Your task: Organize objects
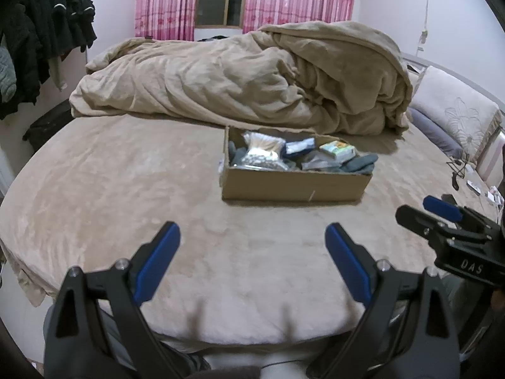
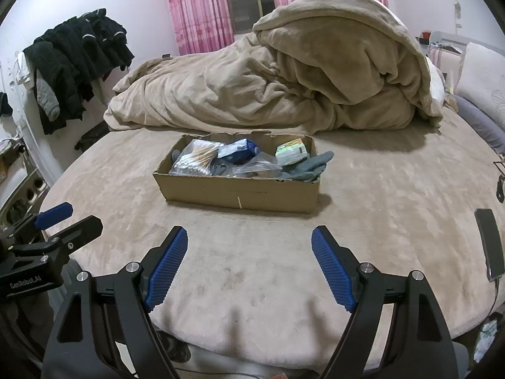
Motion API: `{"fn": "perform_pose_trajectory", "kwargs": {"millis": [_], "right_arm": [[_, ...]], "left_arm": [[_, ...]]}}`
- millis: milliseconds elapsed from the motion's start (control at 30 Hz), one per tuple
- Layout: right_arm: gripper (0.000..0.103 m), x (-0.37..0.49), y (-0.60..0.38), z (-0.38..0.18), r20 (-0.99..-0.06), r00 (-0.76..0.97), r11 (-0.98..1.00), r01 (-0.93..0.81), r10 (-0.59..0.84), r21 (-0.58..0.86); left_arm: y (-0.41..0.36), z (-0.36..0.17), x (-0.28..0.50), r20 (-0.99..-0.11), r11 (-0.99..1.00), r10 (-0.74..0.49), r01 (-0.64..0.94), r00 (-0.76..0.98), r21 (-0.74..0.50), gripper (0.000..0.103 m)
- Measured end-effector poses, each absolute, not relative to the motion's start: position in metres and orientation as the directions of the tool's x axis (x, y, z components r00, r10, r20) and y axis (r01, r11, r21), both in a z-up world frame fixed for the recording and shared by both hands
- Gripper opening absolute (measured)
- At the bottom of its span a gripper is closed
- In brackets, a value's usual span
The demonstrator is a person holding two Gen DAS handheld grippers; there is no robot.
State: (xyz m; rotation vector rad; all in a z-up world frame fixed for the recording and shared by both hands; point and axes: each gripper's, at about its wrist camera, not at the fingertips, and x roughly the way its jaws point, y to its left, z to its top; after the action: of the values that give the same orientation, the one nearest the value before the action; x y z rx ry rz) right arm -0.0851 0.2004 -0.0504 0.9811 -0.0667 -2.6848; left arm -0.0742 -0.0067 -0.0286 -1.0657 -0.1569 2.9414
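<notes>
A shallow cardboard box sits on the beige bed. It holds a bag of cotton swabs, a dark blue packet, a small green-and-white pack, clear zip bags and grey gloves. My left gripper is open and empty, above the near bed edge, well short of the box. My right gripper is open and empty, likewise short of the box; it also shows at the right in the left wrist view.
A crumpled beige duvet is piled behind the box. Pillows lie at the right. A black phone lies at the bed's right edge. Dark clothes hang at the left wall. Pink curtains frame a window.
</notes>
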Motion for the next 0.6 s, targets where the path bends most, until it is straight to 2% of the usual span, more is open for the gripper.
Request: {"fn": "perform_pose_trajectory", "kwargs": {"millis": [600], "right_arm": [[0.083, -0.0881, 0.1989, -0.0521, -0.624, -0.729, -0.959, 0.248, -0.28, 0.14]], "left_arm": [[-0.0067, -0.0292, -0.0779, -0.635, -0.997, 0.048, 0.006, -0.771, -0.083, 0.094]]}}
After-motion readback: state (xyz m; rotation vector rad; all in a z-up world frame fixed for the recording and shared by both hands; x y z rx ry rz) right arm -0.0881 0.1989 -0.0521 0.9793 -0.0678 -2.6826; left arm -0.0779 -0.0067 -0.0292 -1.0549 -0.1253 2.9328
